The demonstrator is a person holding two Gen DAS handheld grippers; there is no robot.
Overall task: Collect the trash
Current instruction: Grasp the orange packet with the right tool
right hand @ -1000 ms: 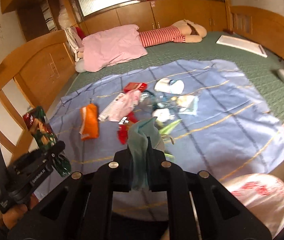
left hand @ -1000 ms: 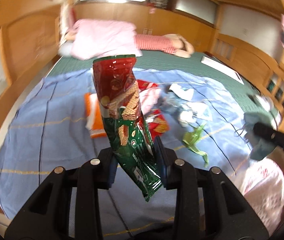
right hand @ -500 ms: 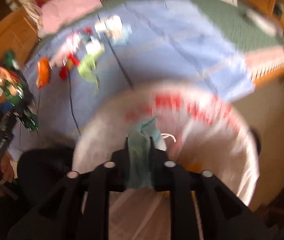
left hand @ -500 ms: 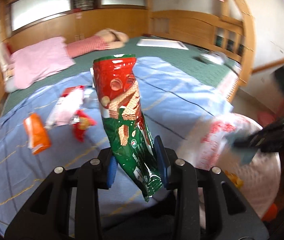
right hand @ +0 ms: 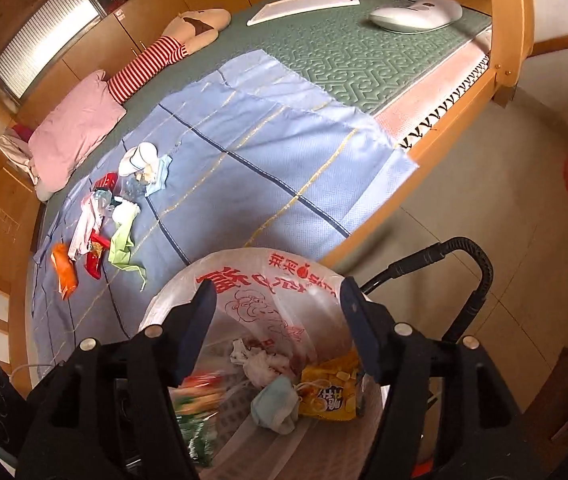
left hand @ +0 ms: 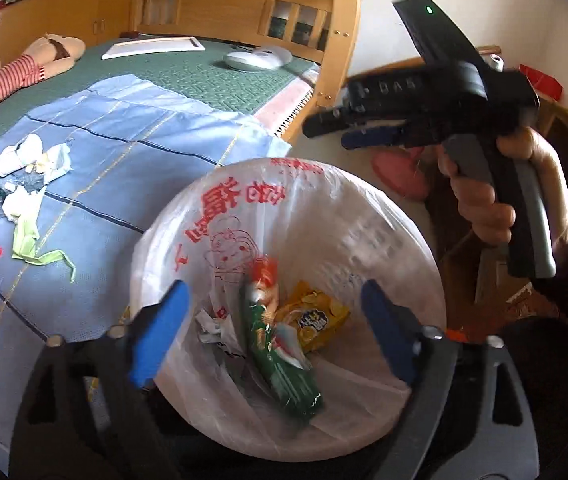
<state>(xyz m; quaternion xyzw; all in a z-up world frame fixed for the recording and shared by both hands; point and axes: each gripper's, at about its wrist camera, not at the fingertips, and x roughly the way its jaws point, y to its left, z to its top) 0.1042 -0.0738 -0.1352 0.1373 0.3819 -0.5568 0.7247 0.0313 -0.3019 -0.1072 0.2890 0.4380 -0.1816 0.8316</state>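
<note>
While both grippers hang over the white-lined bin (left hand: 284,208), their jaws are opening with nothing between them. At lower centre, the left gripper (left hand: 276,332) view shows the green wafer packet (left hand: 284,364) inside; only the right gripper (right hand: 280,320) view reveals the crumpled blue mask (right hand: 276,404) beside the yellow chip bag (right hand: 327,396).

The left tongs (left hand: 274,332) are seen spreading wide above a white lined bin (left hand: 367,216), with nothing gripped between them. A green and red snack packet (left hand: 280,364) is seen inside beside a yellow packet (left hand: 317,322). The right tongs (left hand: 337,130) are held by a hand (left hand: 499,196) above the bin's far rim.
</note>
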